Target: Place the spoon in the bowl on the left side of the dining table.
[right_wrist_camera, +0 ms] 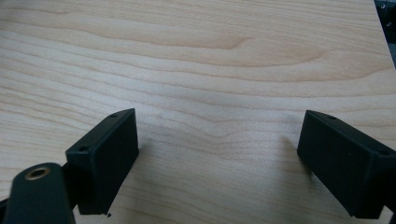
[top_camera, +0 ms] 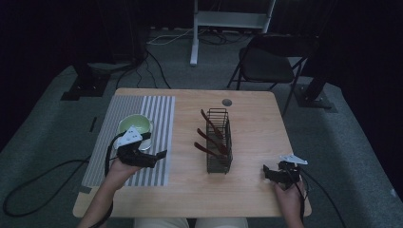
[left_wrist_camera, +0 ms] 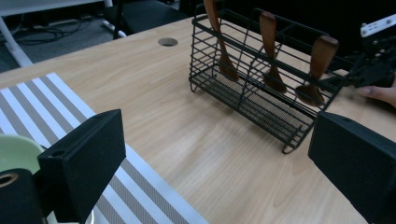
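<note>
The left gripper [left_wrist_camera: 215, 163] hung released (aimed, probably, toward the wooden spoons [left_wrist_camera: 273, 51]); the right gripper [right_wrist_camera: 217, 163] rested spread, empty.

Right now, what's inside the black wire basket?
The black wire basket holds three brown wooden spoons, bowls down on its mesh floor and handles leaning out over the rim. The wires partly hide the spoon bowls; nothing else is visible inside.
</note>
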